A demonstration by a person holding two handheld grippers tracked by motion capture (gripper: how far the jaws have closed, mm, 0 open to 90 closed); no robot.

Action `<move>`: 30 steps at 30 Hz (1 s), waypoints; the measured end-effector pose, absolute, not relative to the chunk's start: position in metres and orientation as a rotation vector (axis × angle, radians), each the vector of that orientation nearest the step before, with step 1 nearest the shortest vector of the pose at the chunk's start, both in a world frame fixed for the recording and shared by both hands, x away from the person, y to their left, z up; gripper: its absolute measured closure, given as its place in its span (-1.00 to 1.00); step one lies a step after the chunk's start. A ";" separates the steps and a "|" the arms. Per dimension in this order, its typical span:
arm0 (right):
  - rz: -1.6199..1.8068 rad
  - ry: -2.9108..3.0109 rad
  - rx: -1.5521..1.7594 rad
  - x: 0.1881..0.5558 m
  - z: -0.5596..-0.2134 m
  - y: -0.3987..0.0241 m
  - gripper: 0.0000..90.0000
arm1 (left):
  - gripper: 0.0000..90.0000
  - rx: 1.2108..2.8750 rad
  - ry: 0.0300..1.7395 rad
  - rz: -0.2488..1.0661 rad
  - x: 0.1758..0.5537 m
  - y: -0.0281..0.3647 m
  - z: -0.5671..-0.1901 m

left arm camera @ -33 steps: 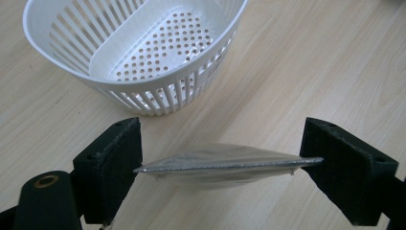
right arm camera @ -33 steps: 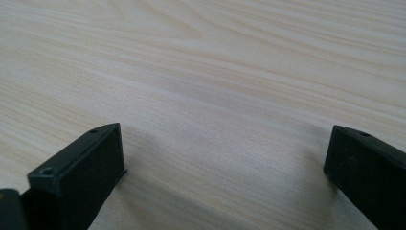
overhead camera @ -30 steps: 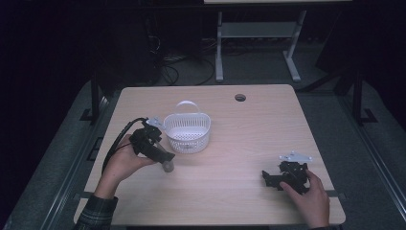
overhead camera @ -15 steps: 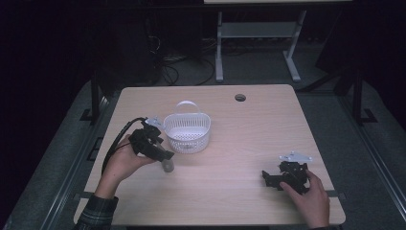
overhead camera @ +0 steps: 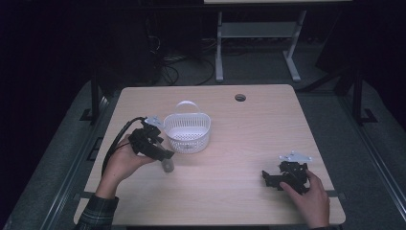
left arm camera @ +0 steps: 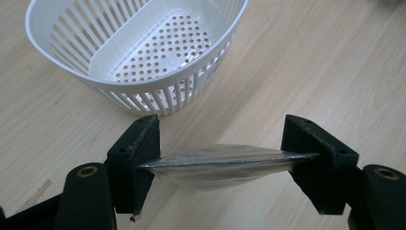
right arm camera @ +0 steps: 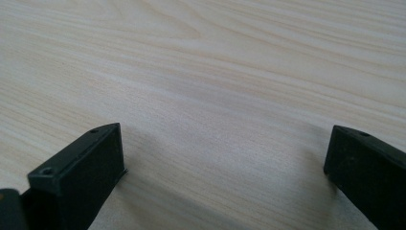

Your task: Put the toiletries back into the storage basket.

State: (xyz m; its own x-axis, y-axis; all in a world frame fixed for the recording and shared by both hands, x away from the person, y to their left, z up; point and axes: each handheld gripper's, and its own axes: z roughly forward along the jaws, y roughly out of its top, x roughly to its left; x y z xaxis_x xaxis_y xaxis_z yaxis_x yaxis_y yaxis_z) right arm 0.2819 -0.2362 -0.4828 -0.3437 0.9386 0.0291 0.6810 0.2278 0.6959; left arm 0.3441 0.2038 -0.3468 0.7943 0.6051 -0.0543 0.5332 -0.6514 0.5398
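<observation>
Item 1, L gripper (left arm camera: 222, 160): I see it pinching a clear plastic cup (left arm camera: 218, 167) by its rim, one pad on each side; rim squeezed into a flat lens shape; jaws have just been closing, cup between them. In the high view the L gripper (overhead camera: 165, 155) sits at the table's left-centre, cup (overhead camera: 168, 166) hanging under its tips, low over the wood, just in front of the basket. Item 2, white slotted basket (overhead camera: 187, 132): upright on the table (overhead camera: 249, 129), handle raised, just beside the L gripper; in the left gripper view the basket (left arm camera: 139, 52) lies just beyond the cup, perforated floor bare. Item 3, R gripper (overhead camera: 266, 178): held low at the table's right-front corner, well apart from basket and cup; in the right gripper view the R gripper (right arm camera: 222, 177) has its jaws spread wide, bare wood between them. Item 4, round cable hole (overhead camera: 240, 97): far side of the tabletop.
</observation>
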 end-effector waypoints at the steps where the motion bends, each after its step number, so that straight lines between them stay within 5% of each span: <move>1: 0.881 2.110 1.493 0.282 -0.483 -0.236 -1.00 | -0.35 2.426 0.846 0.171 0.344 0.204 -0.346; 30: 0.880 2.109 1.494 0.282 -0.483 -0.236 -1.00 | -0.35 2.338 0.830 0.215 0.344 0.208 -0.308</move>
State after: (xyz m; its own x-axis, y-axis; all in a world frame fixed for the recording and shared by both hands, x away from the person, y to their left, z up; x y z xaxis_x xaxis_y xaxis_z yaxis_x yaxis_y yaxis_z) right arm 0.2818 -0.2362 -0.4828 -0.3428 0.9390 0.0293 0.6813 0.2270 0.6960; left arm 0.3439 0.2083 -0.3082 0.7871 0.6143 -0.0563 0.5094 -0.5957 0.6210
